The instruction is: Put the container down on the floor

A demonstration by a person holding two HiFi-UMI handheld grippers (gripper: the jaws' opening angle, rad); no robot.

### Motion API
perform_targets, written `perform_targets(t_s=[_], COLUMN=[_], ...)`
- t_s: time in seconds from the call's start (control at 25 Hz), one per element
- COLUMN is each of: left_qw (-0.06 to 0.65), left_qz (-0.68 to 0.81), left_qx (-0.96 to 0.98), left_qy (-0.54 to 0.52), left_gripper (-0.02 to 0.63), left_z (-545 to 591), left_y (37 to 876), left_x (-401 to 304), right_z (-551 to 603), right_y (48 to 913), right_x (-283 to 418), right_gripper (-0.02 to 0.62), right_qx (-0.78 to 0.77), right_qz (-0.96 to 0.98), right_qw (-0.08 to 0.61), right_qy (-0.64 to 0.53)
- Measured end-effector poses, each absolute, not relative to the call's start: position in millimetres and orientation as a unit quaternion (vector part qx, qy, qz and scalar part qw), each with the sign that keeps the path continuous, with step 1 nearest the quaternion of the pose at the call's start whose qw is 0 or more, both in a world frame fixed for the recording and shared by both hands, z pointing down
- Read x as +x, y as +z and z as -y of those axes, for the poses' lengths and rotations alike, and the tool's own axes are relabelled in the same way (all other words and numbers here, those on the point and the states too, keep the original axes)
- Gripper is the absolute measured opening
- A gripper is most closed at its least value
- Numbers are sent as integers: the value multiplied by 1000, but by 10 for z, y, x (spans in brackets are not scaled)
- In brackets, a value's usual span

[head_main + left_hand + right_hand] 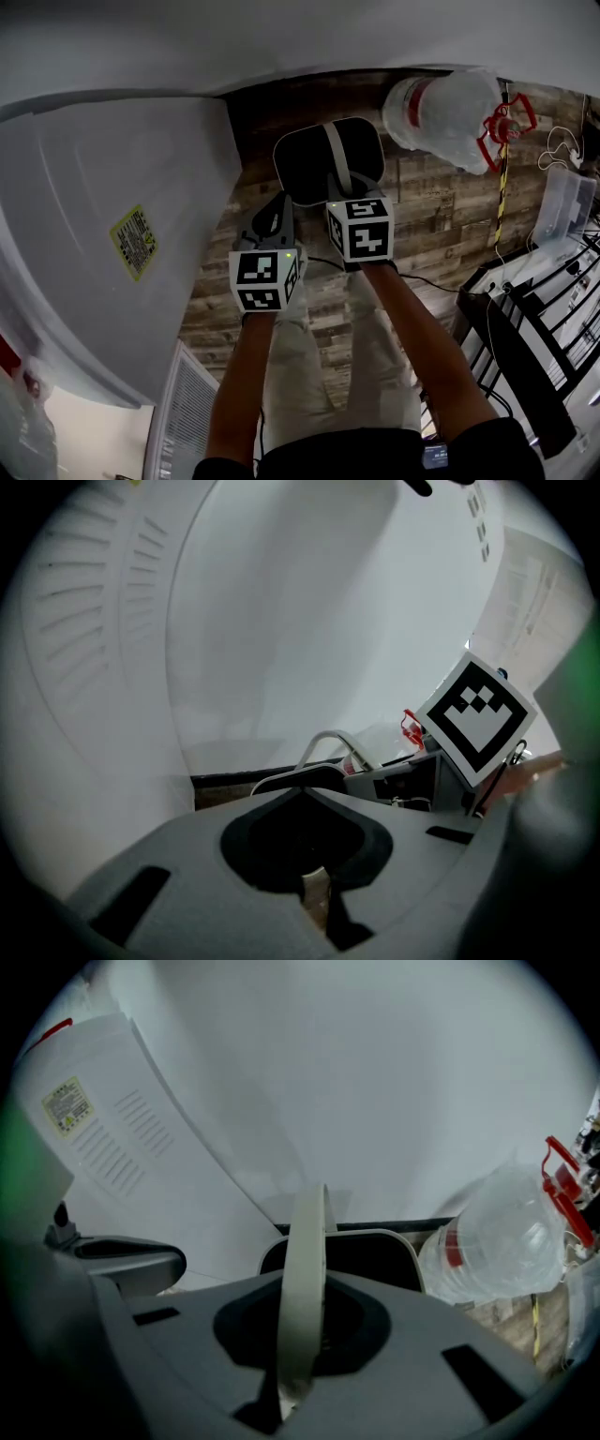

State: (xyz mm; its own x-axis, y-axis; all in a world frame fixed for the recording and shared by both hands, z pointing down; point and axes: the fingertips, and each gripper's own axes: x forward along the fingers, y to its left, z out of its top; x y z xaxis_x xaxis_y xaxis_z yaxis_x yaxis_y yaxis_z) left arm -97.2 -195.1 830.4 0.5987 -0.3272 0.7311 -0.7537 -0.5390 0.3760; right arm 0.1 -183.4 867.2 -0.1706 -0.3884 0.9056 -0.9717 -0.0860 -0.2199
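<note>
A dark container [309,159] with a pale rim is below me near the wall, and its pale handle [338,157] arches over it. My right gripper [343,189] is shut on that handle; in the right gripper view the handle [305,1269] runs straight up between the jaws of the right gripper [298,1377], with the container [375,1258] behind it. My left gripper [276,212] hangs just left of the container, jaws together and holding nothing. The left gripper view shows the left gripper [314,885] and the container's rim [295,778] ahead of it. The container's base is hidden.
A large clear water bottle [448,111] with a red cap handle lies right of the container on the wood-plank floor [431,220]. A big white appliance [103,244] fills the left. A clear plastic box [568,199] and a black rack [534,319] stand at the right.
</note>
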Motion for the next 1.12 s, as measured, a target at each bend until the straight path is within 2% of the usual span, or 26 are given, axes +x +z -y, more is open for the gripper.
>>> perform_targets(t_s=[0.56, 1.12], left_qw=[384, 397], left_qz=[320, 310], left_qx=[795, 787], left_qy=[344, 356], left_gripper=[15, 15], left_z=[1881, 1970], left_y=[8864, 9293], left_x=[-997, -1083], right_z=[1948, 2066], right_y=[9125, 9524], right_x=[67, 84], right_gripper=[32, 32], right_qx=[555, 560], right_qz=[589, 575], right_qw=[341, 341], right_qy=[478, 489])
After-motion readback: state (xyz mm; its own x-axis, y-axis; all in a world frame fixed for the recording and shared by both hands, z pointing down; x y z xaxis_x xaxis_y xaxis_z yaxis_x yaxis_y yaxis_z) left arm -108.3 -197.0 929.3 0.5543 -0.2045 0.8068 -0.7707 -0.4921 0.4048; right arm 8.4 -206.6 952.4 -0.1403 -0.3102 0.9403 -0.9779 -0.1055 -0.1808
